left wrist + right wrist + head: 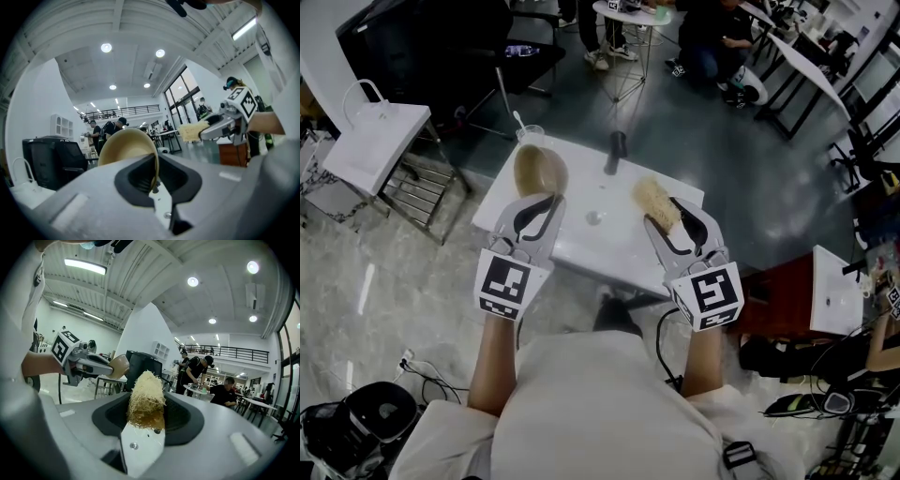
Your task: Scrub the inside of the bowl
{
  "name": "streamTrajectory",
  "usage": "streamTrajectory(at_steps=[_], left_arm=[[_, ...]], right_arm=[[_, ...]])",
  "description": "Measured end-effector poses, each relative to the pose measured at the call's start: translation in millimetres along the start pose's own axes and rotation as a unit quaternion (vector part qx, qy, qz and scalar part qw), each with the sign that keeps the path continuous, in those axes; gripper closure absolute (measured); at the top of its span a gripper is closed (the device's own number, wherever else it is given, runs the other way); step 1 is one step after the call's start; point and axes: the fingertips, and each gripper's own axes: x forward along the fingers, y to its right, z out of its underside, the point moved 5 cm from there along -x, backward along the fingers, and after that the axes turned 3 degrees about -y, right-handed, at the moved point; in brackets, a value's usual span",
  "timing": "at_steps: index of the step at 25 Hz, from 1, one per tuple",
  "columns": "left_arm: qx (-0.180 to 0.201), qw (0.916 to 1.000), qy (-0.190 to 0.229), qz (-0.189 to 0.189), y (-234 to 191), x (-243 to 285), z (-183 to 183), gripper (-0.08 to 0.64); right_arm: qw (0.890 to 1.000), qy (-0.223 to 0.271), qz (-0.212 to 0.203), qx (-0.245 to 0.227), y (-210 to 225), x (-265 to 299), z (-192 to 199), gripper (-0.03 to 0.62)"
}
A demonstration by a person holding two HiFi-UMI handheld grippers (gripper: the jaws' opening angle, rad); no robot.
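Seen from the head view, both tools hang above the white bench (581,246), well apart. The left tool (539,199) sits left of centre and carries a tan bowl (540,169); the right tool (673,214), right of centre, carries a pale fibrous scrubber (656,201). Only this view shows the black cylinder (617,152) and the clear cup (530,137) on the bench's far edge. The left gripper view adds the grip itself: jaws nearly together, pinching the bowl's thin rim. The right gripper view shows its jaws held partly apart, pressed on the scrubber's darker base.
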Motion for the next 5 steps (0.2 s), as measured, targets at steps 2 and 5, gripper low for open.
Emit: streamTrajectory(at_steps=[2, 5], left_arm=[[0.0, 1.0, -0.003, 0.003, 1.1, 3.0, 0.6, 0.546], [0.001, 1.0, -0.007, 0.005, 0.9, 7.6, 2.5, 0.546]], right_arm=[[1.0, -0.003, 0.002, 0.002, 2.4, 0.4, 0.9, 0.399], [1.0, -0.007, 0.002, 0.003, 5.5, 3.2, 3.5, 0.399]])
